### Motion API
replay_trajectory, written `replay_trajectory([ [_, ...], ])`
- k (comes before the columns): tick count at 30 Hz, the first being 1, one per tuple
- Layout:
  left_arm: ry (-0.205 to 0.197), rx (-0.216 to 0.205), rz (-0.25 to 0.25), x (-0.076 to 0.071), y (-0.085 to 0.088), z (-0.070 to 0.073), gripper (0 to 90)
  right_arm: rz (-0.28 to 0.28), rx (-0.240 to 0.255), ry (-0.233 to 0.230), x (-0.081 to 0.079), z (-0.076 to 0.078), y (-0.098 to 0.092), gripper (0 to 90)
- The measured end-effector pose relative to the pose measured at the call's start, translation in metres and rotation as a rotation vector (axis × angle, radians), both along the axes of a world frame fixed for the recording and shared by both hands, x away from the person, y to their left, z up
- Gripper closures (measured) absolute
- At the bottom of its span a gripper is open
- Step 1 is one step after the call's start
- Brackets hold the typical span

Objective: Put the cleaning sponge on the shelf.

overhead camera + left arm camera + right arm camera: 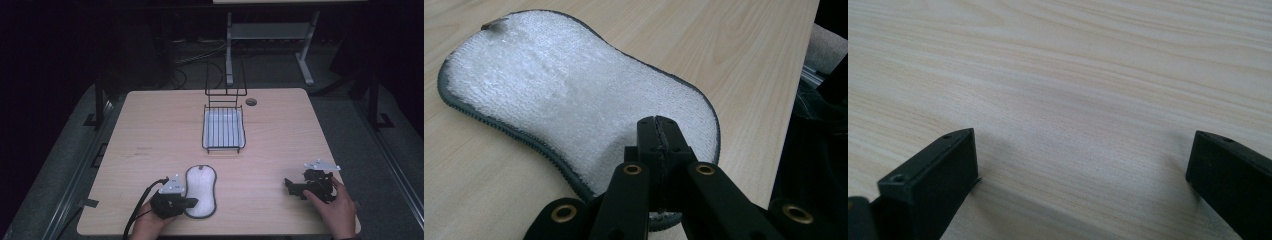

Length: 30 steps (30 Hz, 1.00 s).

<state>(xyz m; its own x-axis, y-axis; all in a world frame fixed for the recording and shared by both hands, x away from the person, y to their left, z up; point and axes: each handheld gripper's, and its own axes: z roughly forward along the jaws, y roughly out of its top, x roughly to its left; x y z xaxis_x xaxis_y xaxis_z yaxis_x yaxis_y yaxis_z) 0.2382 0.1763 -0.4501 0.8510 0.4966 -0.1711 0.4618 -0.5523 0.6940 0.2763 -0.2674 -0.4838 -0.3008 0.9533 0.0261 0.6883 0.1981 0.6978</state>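
One white, peanut-shaped microfibre pad with dark edging (574, 95), surely soft and light, is pinched at its 6 o'clock edge by the left tongs (658, 131); the right tongs (1080, 165) stand wide over the bare wooden surface (1058, 65).

White fuzzy pad (574, 90) with a dark stitched edge lay flat on the light wood table (150, 130), right under the fingers (648, 137) of the left gripper (658, 122). A black wire rack (204, 136) with a white tray (223, 126) in it sat well beyond them, mid-table, small round hole (251, 102) just past it. Bare wood grain lay between the right gripper (1080, 137) fingers (933, 170).
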Motion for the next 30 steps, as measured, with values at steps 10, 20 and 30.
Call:
replay_trajectory([
  [10, -0.003, 0.011, 0.024, 0.004, 0.007, 0.0, 89.8, 0.0, 0.0, 0.0, 0.0, 0.0, 0.0, 0.0],
  [20, -0.008, 0.014, 0.074, 0.01, 0.022, 0.001, 89.8, 0.0, 0.0, 0.0, 0.0, 0.0, 0.0, 0.0],
  [30, -0.019, 0.04, 0.115, 0.018, 0.039, 0.002, 89.8, 0.0, 0.0, 0.0, 0.0, 0.0, 0.0, 0.0],
])
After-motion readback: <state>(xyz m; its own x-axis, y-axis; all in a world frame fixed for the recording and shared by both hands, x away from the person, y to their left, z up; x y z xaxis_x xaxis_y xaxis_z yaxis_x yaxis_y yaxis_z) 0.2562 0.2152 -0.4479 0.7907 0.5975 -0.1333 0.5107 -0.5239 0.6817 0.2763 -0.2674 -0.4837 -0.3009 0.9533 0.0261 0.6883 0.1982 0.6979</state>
